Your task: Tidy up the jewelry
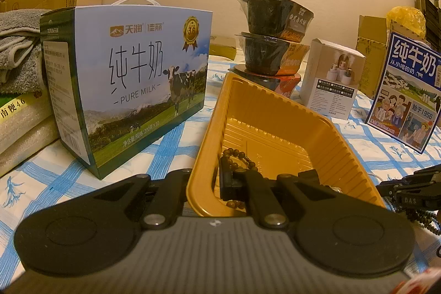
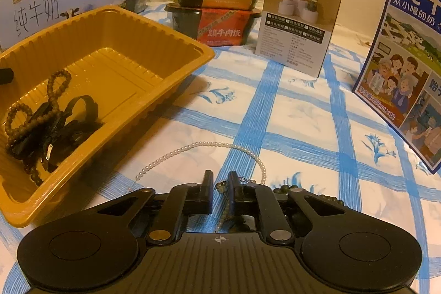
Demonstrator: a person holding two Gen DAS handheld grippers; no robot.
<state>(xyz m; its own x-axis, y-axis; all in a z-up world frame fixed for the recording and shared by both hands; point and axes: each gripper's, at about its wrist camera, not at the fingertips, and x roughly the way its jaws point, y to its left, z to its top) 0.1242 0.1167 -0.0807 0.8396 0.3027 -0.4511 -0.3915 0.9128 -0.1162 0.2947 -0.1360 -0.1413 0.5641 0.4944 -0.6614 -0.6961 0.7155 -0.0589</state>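
Jaws of the right gripper (image 2: 220, 183) stand narrow and pinch one end of the pearl necklace (image 2: 193, 146), close to its clasp. The rest of the strand lies in a loose arc on the checked tablecloth (image 2: 289, 106), just ahead of the fingers. Dark loose beads (image 2: 289, 188) lie touching the gripper's right side, so a lift may snag them and drag them along. The hold is small and on a smooth round strand, which may slide free under its own hanging weight.

Just beyond to the left sits the gold tray (image 2: 171, 90), already holding a brown bead string (image 2: 55, 90) and a black strap (image 2: 82, 106). A trailing loop could catch on the tray's rim and hang outside. The left gripper (image 1: 237, 181) is closed at the tray's near wall. Whether it nips that wall is hidden by its own body. If not, the light tray may shift. Boxed goods (image 2: 297, 18) stand well behind.
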